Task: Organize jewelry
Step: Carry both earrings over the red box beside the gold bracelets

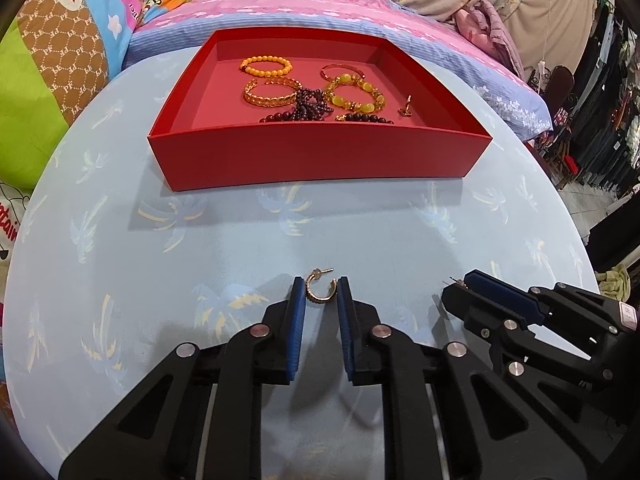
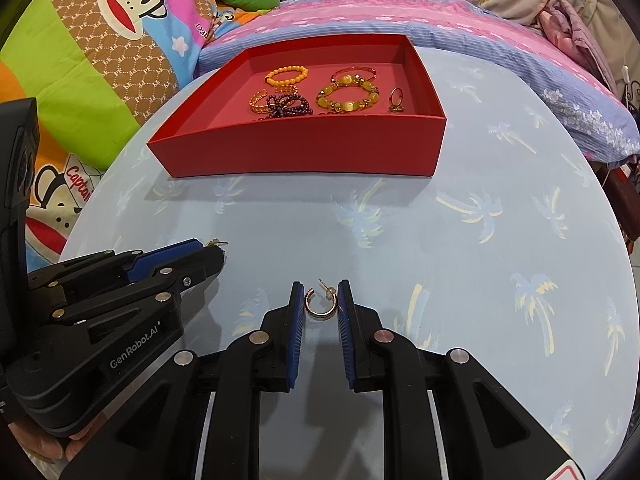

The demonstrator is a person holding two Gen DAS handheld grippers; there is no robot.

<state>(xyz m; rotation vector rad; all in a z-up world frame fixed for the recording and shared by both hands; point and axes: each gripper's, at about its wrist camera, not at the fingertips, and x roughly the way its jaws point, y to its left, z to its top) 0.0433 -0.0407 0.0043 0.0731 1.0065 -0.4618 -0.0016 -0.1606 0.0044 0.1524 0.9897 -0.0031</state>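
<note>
Each open claw, left (image 1: 321,294) and right (image 2: 321,297), brackets its own hoop earring (image 1: 320,287) (image 2: 320,305) on the counter (image 1: 360,232); red tray (image 1: 320,160) lies ahead.

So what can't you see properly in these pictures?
- Left wrist view: the dark bead strand is partly hidden behind the front wall of the red box.
- Right wrist view: the ring is too small to show any detail.
- Both views: the gaps are too fine to tell whether the left gripper pinches the left hoop earring, or the right gripper the right hoop earring.
</note>
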